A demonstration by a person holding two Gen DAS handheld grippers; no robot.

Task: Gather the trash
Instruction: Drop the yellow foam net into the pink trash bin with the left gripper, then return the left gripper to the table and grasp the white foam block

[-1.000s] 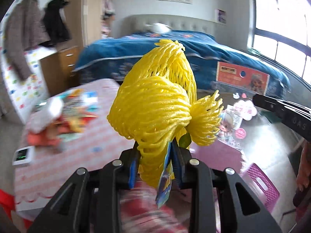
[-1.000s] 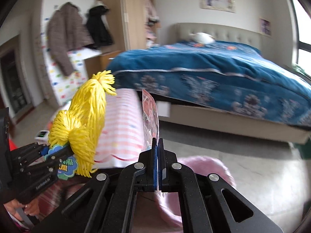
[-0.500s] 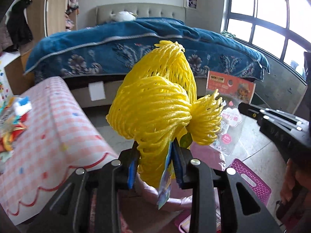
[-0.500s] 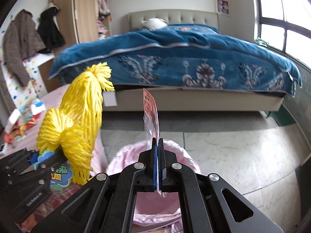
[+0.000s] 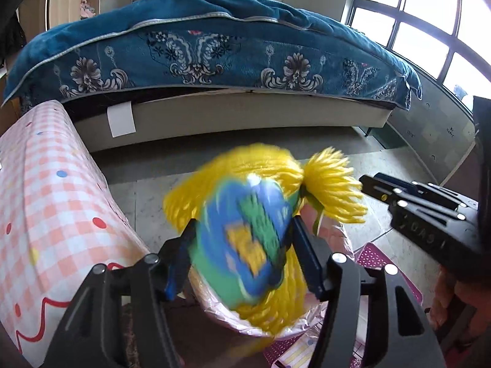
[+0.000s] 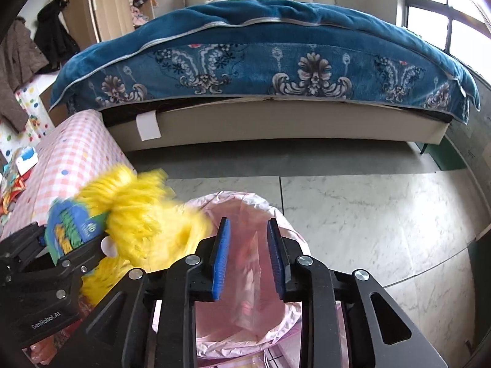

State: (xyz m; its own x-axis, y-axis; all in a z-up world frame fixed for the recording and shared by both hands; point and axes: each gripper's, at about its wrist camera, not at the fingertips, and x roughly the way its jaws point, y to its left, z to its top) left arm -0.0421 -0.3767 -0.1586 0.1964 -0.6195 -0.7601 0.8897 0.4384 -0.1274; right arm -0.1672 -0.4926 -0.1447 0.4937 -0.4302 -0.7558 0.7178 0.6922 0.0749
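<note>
My left gripper (image 5: 242, 242) is open above a bin lined with a pink bag (image 6: 245, 205). A yellow foam fruit net (image 5: 270, 171) with a blue-green label (image 5: 245, 245) is blurred between the jaws, dropping toward the bin; it also shows in the right wrist view (image 6: 135, 211). My right gripper (image 6: 249, 257) is open directly over the bin. A clear plastic wrapper (image 6: 254, 279) is falling inside the bag below it. The right gripper also shows at the right of the left wrist view (image 5: 399, 196).
A table with a pink checked cloth (image 5: 46, 208) stands at the left, with more litter (image 6: 15, 178) on it. A bed with a blue cover (image 6: 260, 61) is behind. A pink perforated basket (image 5: 371, 254) sits right of the bin on the marble floor (image 6: 368, 208).
Both grippers tilted down over the bin and opened. The right one let go of the wrapper, now in the bag. The left one released the yellow net, which is falling.
</note>
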